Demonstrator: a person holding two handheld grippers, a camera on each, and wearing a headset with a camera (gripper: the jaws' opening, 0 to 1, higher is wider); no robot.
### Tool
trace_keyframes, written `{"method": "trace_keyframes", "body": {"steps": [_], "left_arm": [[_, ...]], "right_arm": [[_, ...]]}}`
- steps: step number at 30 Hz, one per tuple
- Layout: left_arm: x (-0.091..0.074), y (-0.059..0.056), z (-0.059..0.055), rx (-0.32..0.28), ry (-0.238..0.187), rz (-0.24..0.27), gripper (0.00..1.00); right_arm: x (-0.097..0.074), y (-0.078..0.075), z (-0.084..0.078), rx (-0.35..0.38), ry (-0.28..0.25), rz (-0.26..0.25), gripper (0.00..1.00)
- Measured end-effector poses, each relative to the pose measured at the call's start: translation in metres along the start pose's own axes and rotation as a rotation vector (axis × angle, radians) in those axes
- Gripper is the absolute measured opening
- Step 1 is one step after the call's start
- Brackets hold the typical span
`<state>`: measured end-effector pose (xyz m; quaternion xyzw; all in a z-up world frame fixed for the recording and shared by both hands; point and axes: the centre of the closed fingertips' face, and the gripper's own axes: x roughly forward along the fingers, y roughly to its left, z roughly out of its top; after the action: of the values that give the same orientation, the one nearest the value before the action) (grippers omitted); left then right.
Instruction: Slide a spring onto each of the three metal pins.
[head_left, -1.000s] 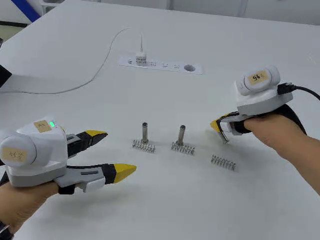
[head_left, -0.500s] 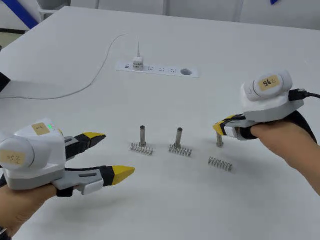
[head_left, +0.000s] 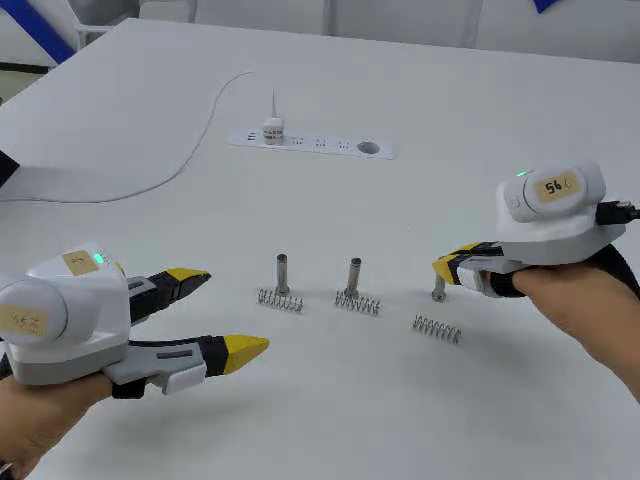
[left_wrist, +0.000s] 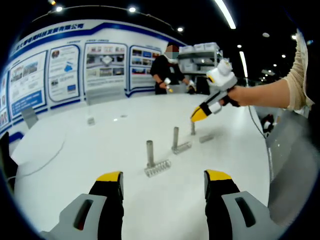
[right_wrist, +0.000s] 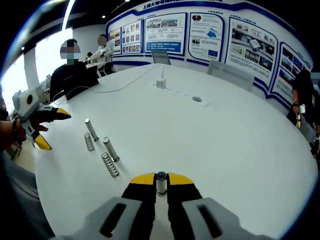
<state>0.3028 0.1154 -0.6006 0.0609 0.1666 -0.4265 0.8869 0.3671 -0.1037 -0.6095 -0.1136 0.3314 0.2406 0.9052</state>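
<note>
Two metal pins stand upright mid-table, each with a spring lying at its foot. A third, shorter pin stands to their right, and my right gripper is shut on its top. The right gripper view has that pin pinched between the yellow tips. A third spring lies loose in front of it. My left gripper hovers open and holds nothing, left of the pins; its own view looks along the row of pins.
A white power strip with a plug and a trailing cable lies at the back of the white table. People stand far off by the wall.
The right gripper has brought the tilted third pin down and stood it upright on the table, drifting slightly right. The left gripper has stayed open in place.
</note>
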Motion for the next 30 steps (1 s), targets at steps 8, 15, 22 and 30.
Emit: {"method": "trace_keyframes", "body": {"steps": [8, 15, 22, 30], "left_arm": [[0.0006, -0.0018, 0.0009, -0.001, -0.005, -0.003, 0.67], [-0.0003, -0.0027, 0.0000, -0.005, -0.007, -0.003, 0.67], [0.0003, -0.0023, 0.0010, -0.005, -0.009, -0.004, 0.67], [0.0008, -0.0027, 0.0014, -0.003, -0.009, -0.006, 0.67]], "right_arm": [[-0.0024, -0.0011, -0.0024, 0.033, -0.009, -0.003, 0.09], [-0.0035, 0.0004, -0.0041, 0.017, -0.012, -0.007, 0.09], [-0.0033, 0.0017, -0.0037, 0.011, -0.017, -0.004, 0.10], [-0.0052, 0.0021, -0.0027, 0.004, -0.030, -0.003, 0.12]]}}
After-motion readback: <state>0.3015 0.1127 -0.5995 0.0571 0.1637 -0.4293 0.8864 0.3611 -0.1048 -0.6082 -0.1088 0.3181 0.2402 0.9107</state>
